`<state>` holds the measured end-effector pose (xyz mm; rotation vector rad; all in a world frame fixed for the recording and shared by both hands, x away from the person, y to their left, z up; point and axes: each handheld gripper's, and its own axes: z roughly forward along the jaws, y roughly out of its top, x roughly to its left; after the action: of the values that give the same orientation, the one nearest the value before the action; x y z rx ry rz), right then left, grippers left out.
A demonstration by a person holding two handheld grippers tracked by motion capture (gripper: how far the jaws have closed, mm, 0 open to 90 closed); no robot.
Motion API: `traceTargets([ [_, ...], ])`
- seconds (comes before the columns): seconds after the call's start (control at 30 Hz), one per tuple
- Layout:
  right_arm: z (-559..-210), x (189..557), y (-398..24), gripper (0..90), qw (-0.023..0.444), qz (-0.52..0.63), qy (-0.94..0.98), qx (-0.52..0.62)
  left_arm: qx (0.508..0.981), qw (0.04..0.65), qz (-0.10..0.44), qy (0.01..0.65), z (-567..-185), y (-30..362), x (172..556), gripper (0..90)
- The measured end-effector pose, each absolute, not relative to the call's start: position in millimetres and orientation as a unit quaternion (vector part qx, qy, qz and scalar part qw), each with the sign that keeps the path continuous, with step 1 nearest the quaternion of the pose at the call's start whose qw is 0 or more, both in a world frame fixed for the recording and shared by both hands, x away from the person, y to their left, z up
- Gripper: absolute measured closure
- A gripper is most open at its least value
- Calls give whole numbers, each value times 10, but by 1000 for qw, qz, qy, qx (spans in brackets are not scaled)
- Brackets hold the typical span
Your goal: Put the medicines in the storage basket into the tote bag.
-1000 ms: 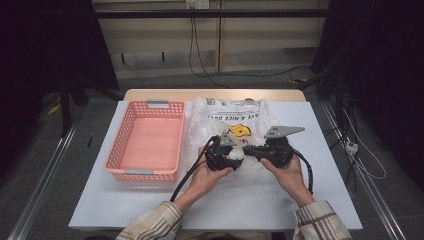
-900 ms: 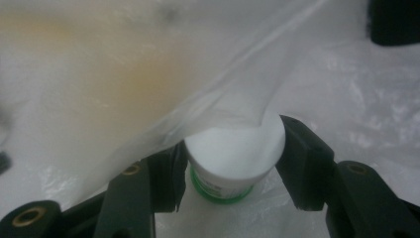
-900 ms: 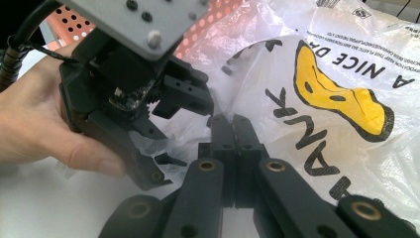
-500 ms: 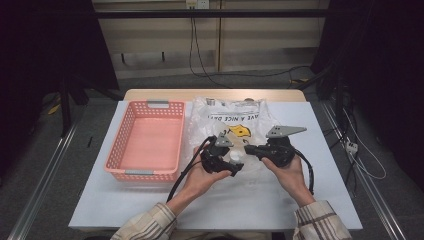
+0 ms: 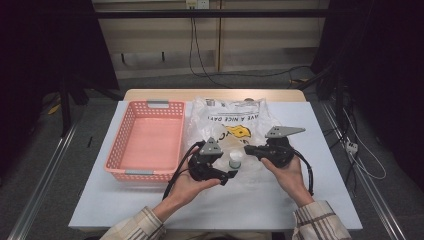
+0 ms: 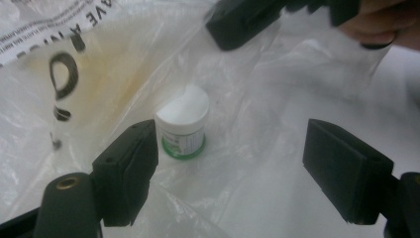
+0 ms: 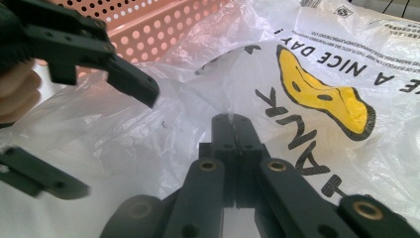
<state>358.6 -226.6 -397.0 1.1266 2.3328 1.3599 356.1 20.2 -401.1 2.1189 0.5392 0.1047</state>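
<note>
While the small white-capped jar [image 6: 182,128] stood upright on the clear plastic bag [image 5: 227,117], I saw it free | my left gripper [image 5: 231,174] had just been opening, jaws wide, jar between them, untouched | right gripper [image 7: 233,130] clenched on bag film | pink basket [image 5: 131,131] just left of bag.

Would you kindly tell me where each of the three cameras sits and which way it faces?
High view: above the person's side, looking forward and down on the table; forearms, hands, both grippers.
Left gripper view: rides the left gripper, looking between its open, just-widened jaws at a white jar on the plastic bag.
Right gripper view: rides the right gripper, shut on the plastic bag, facing the pink basket.
All share the bag.
</note>
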Motion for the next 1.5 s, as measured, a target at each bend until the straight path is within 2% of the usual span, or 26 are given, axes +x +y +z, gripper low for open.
traceTargets([
  [0.2,-4000,3577,-2238,900,105,459,796,380,854,474,46,210,-3929,333,3447,206],
  [0.67,-4056,3496,-2185,900,103,449,802,381,830,500,96,226,-3827,855,3259,191],
  [0.73,-4054,3482,-2179,845,106,447,802,383,828,499,108,231,-3824,937,3246,191],
  [0.83,-4044,3453,-2179,780,107,445,803,382,830,491,107,243,-3870,1028,3225,191],
  [1.1,-3981,3277,-2282,539,131,453,789,393,840,473,98,248,-4005,1114,3080,174],
  [1.5,-4010,3015,-2702,342,170,443,757,449,841,463,102,260,-4105,1292,2922,160],
])
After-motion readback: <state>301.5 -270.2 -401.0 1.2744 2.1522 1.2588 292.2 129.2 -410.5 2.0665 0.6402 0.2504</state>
